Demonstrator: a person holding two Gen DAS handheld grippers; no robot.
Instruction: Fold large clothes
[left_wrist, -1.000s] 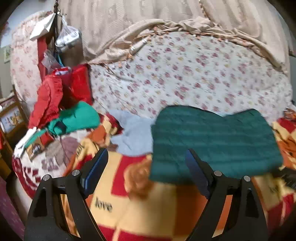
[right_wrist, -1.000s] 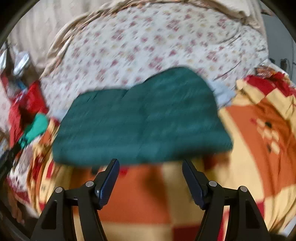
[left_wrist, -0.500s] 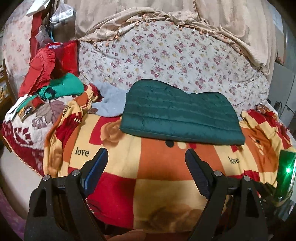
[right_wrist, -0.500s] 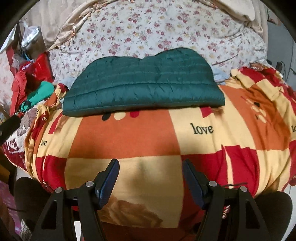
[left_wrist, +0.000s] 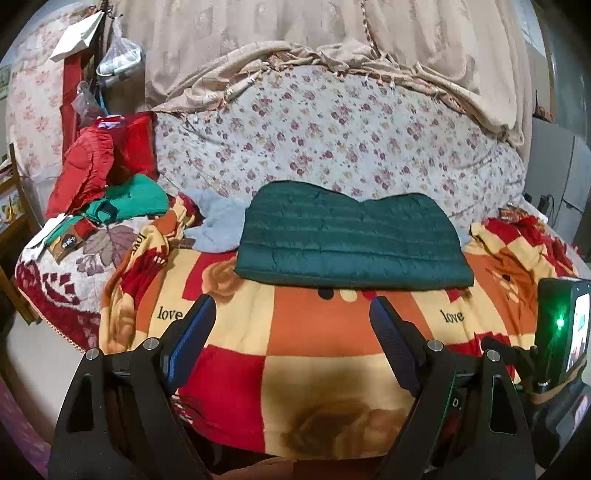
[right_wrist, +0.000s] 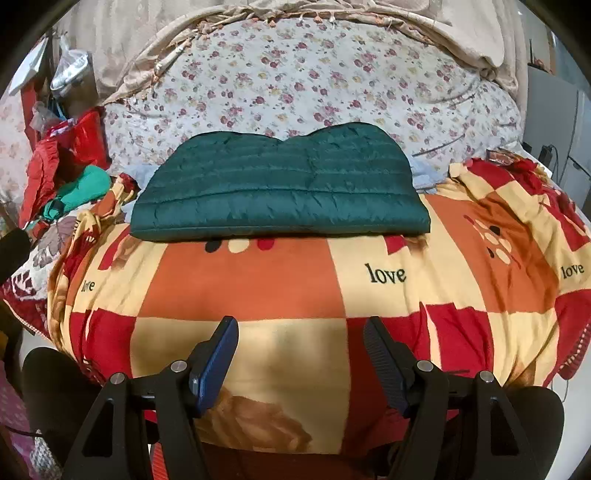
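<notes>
A dark green quilted jacket (left_wrist: 351, 240) lies folded into a flat rectangle on the checkered red, orange and yellow "love" blanket (left_wrist: 306, 339). It also shows in the right wrist view (right_wrist: 280, 192), on the same blanket (right_wrist: 243, 280). My left gripper (left_wrist: 291, 317) is open and empty, held well back from the jacket over the bed's near edge. My right gripper (right_wrist: 301, 336) is open and empty, also back from the jacket.
A pile of red and green clothes (left_wrist: 103, 184) lies at the left of the bed. A light blue garment (left_wrist: 218, 225) lies beside the jacket. A floral quilt (left_wrist: 332, 133) and beige drape rise behind. The other gripper's device with a green light (left_wrist: 561, 325) is at right.
Both grippers have pulled back and away from the green jacket, which stays folded on the blanket. Both stay open and empty.
</notes>
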